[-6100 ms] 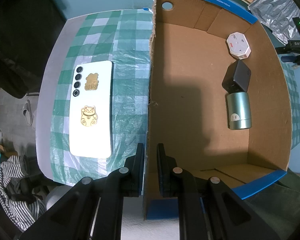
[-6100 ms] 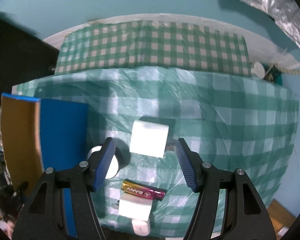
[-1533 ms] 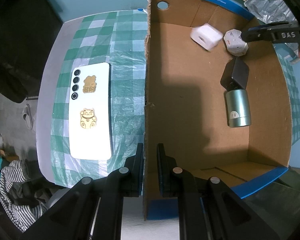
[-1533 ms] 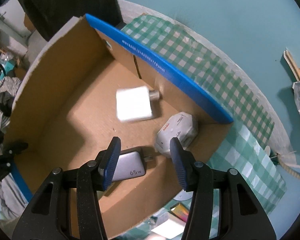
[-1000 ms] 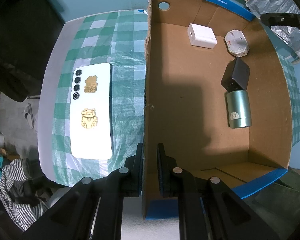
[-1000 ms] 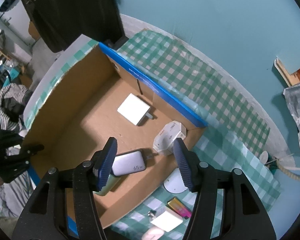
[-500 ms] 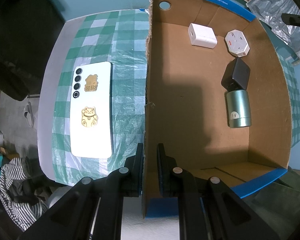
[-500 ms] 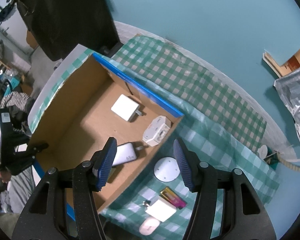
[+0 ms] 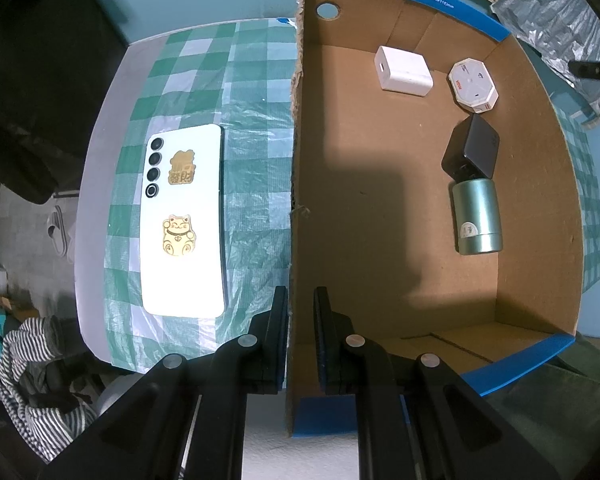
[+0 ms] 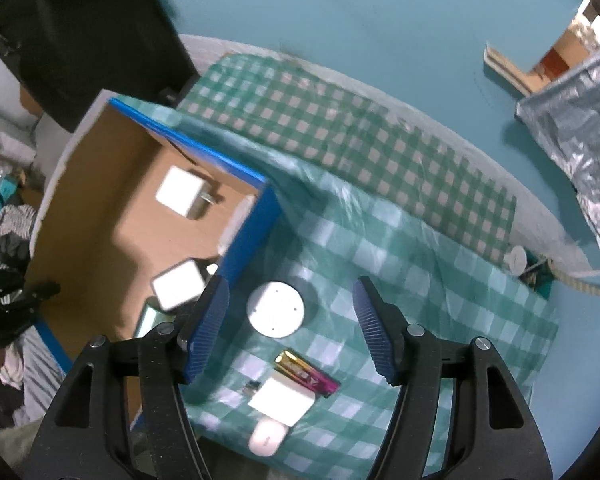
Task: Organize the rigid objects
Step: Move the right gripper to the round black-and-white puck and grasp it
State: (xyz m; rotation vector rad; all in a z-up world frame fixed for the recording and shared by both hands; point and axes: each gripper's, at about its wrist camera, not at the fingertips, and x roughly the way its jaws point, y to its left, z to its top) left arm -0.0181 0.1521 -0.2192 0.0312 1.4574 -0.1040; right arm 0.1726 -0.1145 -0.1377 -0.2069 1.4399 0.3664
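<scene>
Battery (image 10: 306,372) beside white disc (image 10: 275,309)

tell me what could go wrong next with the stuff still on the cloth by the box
The battery lies against the white charger, with a small white oval piece just below. The right gripper, its jaws opening and empty, could nudge neighbours while taking one.

The white disc sits close to the cardboard box wall; a finger may catch the rim.

The left gripper pinches the box's wall, so a bump could shift the box.

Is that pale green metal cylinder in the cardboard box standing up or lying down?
Lying down: the pale green metal cylinder rests lengthwise on the cardboard box floor.
</scene>
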